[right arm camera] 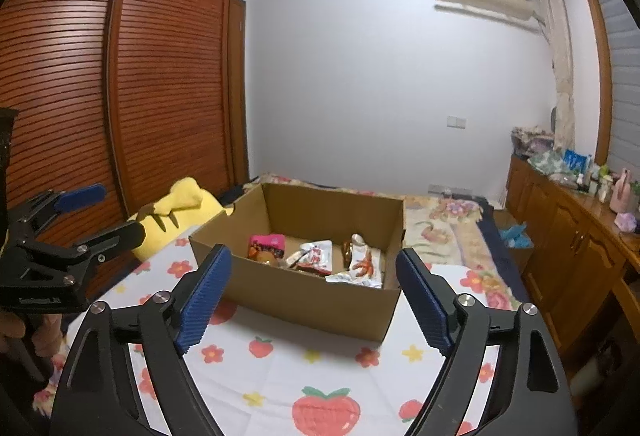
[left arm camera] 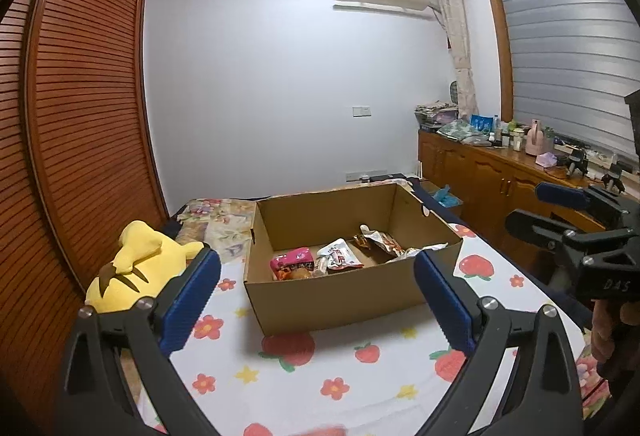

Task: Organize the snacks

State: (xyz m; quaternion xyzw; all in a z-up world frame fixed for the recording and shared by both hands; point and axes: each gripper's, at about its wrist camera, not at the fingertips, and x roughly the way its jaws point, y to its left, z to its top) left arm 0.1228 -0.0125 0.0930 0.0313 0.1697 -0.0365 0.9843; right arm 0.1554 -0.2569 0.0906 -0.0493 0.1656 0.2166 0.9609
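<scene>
An open cardboard box (left arm camera: pixel 332 300) stands on a strawberry-print cloth (left arm camera: pixel 320 376); it also shows in the right wrist view (right arm camera: pixel 304 300). Inside lie a pink snack packet (left arm camera: pixel 292 262), a white and red packet (left arm camera: pixel 340 256) and an orange and silver packet (left arm camera: pixel 380 242); the right wrist view shows them too: the pink packet (right arm camera: pixel 267 245), the white one (right arm camera: pixel 316 254), the orange one (right arm camera: pixel 362 266). My left gripper (left arm camera: pixel 316 300) is open and empty in front of the box. My right gripper (right arm camera: pixel 314 296) is open and empty, also short of the box.
A yellow plush toy (left arm camera: pixel 136 264) lies left of the box. A slatted wooden wardrobe (left arm camera: pixel 80 96) stands on the left. A wooden cabinet (left arm camera: pixel 500 176) with bottles and clutter runs along the right. A floral bedspread (right arm camera: pixel 444 228) lies behind the box.
</scene>
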